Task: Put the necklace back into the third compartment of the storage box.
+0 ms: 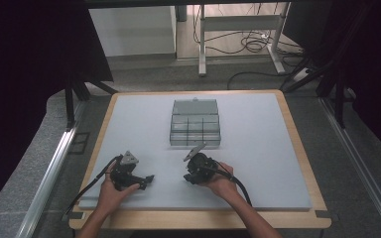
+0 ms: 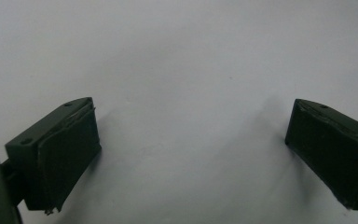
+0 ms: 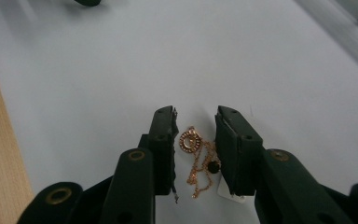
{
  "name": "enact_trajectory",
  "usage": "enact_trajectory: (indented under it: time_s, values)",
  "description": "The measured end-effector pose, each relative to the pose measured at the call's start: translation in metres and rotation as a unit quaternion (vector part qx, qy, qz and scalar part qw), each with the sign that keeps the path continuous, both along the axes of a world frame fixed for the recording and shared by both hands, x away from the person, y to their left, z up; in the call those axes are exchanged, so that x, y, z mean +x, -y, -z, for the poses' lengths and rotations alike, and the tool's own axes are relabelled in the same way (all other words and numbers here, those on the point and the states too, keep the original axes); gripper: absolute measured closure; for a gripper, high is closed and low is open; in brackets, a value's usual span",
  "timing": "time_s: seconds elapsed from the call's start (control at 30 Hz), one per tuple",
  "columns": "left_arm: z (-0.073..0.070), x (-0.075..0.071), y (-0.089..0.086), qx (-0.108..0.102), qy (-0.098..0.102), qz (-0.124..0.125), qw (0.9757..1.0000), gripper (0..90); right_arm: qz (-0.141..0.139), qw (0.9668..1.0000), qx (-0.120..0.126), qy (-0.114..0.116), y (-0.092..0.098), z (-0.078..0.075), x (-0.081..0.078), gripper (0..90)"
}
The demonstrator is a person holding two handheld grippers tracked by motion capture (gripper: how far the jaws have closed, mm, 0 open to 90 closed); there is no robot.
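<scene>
Black two-jaw right gripper (image 3: 195, 128) sits low over the pale grey table mat (image 3: 121, 70), jaws narrowed but apart, not visibly pressing anything. Between them lies a thin gold chain necklace with a round ring pendant (image 3: 191, 141), a dark bead and a small white tag. It rests on the mat; the chain runs along the jaws' length, pendant at the far end near the tips. Black two-jaw left gripper (image 2: 191, 140) rests spread wide over bare mat. Farther off stands a clear plastic compartment box (image 1: 195, 124), lid raised.
</scene>
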State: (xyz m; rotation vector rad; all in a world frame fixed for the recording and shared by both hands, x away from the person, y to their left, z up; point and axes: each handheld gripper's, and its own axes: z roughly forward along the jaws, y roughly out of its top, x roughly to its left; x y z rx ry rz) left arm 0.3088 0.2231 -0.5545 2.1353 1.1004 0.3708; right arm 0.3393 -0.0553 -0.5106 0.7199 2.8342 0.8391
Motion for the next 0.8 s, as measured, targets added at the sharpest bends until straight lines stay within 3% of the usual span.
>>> enact_trajectory:
  time_s: [0.3, 0.57, 0.6, 0.8]
  values:
    - [0.0, 0.0, 0.0, 0.0, 0.0, 0.0, 1.0, 2.3, -0.004, 0.9997, -0.022, 0.009, -0.0081, 0.004, -0.0018, 77.3]
    - [0.0, -0.0001, 0.0001, 0.0, 0.0, 0.0, 1.0, 2.3, 0.003, 0.9998, -0.019, -0.003, -0.0065, 0.0035, -0.0003, 79.6]
    - [0.0, -0.0001, 0.0001, 0.0, 0.0, 0.0, 1.0, 2.3, 0.003, 0.9999, -0.016, -0.003, -0.006, 0.0032, -0.0002, 84.6]
    - [0.0, 0.0, 0.0, 0.0, 0.0, 0.0, 1.0, 2.3, 0.003, 0.9999, -0.012, -0.005, -0.0041, 0.0022, 0.0008, 84.5]
